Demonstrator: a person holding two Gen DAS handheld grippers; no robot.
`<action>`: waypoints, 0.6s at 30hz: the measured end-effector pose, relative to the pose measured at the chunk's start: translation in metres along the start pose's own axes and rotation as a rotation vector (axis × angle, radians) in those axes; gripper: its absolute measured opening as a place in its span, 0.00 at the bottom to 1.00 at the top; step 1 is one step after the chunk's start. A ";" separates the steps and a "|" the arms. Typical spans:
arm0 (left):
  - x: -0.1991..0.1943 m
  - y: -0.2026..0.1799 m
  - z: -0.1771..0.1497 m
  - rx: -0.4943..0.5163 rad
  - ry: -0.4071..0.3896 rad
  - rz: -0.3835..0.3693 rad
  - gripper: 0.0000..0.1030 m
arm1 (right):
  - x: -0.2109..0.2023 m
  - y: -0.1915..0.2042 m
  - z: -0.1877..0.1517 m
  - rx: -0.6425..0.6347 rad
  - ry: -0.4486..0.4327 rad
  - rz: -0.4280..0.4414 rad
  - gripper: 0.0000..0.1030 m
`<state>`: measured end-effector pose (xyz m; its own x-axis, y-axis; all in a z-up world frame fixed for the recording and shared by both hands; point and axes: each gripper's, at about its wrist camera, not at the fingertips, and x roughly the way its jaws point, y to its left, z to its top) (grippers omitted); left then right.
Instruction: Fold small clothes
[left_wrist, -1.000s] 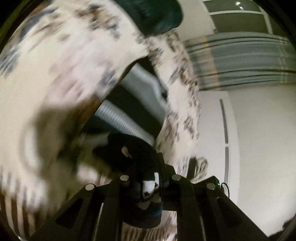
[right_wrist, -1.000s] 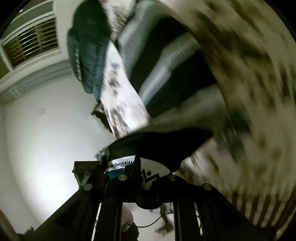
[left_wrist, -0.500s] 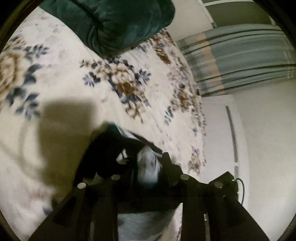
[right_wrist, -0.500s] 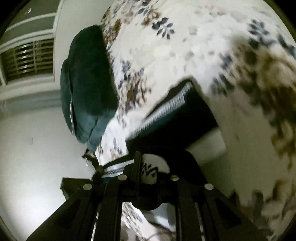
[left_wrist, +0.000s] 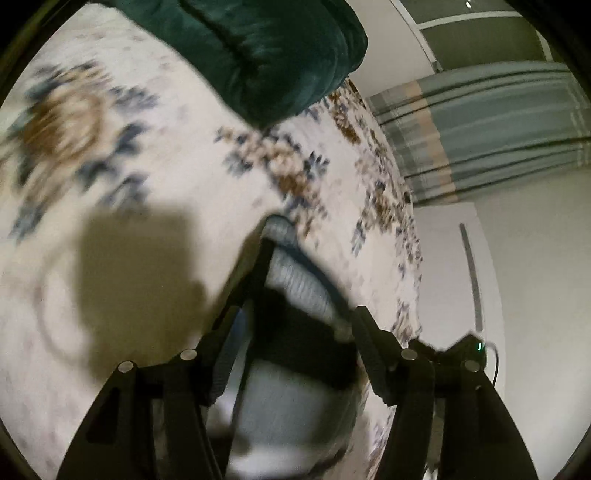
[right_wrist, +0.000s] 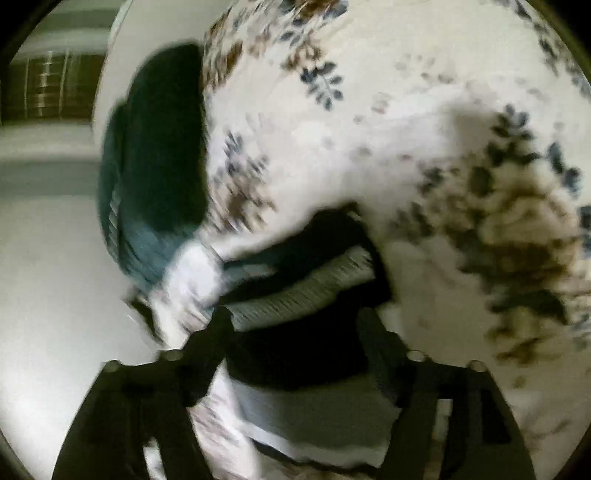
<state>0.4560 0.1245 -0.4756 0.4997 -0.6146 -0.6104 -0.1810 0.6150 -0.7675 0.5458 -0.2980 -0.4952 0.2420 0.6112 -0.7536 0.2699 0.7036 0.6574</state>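
Left wrist view gives me no readable writing or label anywhere. My left claw (left_wrist: 295, 332) has just been opening; its jaws stand apart over the striped garment (left_wrist: 295, 413), black and grey, which lies between them on the floral bedspread (left_wrist: 177, 155). My right claw (right_wrist: 295, 332) has also just been opening, spread wide astride the same garment, gripping nothing. Beyond lie a dark green pillow (left_wrist: 280, 51), striped curtains (left_wrist: 480, 129) and a pale wall (left_wrist: 535, 295).

Dim, motion-blurred fisheye views; dark shadows fall on the bedspread (left_wrist: 155, 206).
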 end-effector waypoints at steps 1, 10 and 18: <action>-0.008 0.005 -0.018 0.003 0.002 0.015 0.56 | -0.001 -0.003 -0.005 -0.026 0.018 -0.025 0.76; -0.019 0.053 -0.174 -0.354 -0.075 -0.095 0.72 | 0.023 -0.048 -0.021 -0.178 0.288 -0.106 0.97; 0.061 0.068 -0.162 -0.475 -0.152 -0.172 0.72 | 0.092 -0.059 0.028 -0.128 0.411 0.106 1.00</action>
<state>0.3369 0.0485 -0.5972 0.6672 -0.5864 -0.4592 -0.4317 0.1979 -0.8800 0.5784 -0.2935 -0.6034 -0.1354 0.7577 -0.6384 0.1402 0.6525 0.7447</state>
